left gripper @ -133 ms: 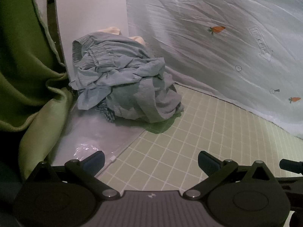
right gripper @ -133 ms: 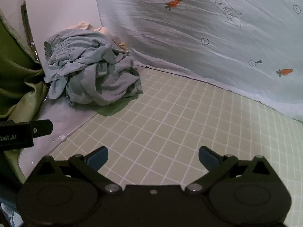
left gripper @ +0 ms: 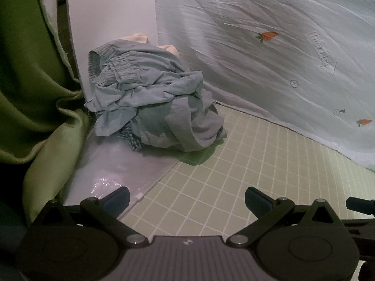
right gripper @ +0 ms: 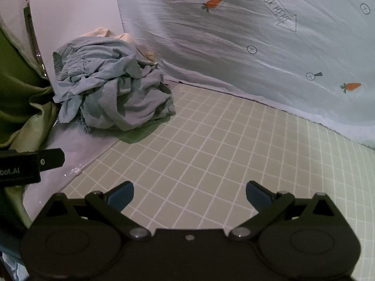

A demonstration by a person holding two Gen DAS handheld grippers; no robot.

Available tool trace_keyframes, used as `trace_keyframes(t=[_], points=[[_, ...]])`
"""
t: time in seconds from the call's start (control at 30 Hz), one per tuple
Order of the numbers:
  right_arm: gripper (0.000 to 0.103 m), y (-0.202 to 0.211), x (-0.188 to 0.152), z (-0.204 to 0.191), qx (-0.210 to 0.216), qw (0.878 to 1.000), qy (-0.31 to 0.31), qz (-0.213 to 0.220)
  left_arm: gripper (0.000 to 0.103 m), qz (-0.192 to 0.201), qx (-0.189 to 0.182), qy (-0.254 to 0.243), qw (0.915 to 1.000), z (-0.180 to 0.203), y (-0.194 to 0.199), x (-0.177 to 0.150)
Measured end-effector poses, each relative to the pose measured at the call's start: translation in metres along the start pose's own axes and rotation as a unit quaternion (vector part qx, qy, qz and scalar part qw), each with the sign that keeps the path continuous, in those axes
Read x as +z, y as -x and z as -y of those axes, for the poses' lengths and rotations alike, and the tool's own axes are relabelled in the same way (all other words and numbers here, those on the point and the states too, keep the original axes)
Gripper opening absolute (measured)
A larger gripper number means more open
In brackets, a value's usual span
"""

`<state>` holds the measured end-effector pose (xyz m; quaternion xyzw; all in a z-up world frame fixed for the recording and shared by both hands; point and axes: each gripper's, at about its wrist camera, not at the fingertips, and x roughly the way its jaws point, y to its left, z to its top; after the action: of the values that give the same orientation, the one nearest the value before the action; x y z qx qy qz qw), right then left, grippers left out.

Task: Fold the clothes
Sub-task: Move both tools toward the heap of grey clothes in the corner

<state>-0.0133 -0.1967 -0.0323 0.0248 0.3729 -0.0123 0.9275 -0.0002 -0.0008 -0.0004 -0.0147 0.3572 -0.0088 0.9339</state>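
A crumpled heap of grey-blue clothes [left gripper: 152,103] lies at the back left, against a white panel, with a cream garment [left gripper: 138,38] poking out behind it. In the right wrist view the same heap [right gripper: 112,89] sits at upper left. My left gripper [left gripper: 187,201] hangs open over the green gridded mat, well short of the heap, nothing between its fingers. My right gripper [right gripper: 189,194] is also open and empty, over the mat to the right of the heap. The left gripper's body [right gripper: 30,164] shows at the left edge of the right wrist view.
A green gridded mat [left gripper: 234,182] covers the surface. A clear plastic sheet [left gripper: 121,168] lies left of it. A pale cloth with carrot prints [left gripper: 281,58] hangs behind. A green curtain [left gripper: 30,82] drapes at the left. A white panel [left gripper: 112,23] stands behind the heap.
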Motion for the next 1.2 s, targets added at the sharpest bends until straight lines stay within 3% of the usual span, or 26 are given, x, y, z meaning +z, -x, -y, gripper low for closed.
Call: trace_keyframes(t=[1.2], points=[[0.103,-0.0059,-0.0013,0.0010,-0.002,1.000,-0.002,-0.008,0.103,-0.009,-0.003,-0.005,0.9999,0.0020,-0.0075,0.0003]])
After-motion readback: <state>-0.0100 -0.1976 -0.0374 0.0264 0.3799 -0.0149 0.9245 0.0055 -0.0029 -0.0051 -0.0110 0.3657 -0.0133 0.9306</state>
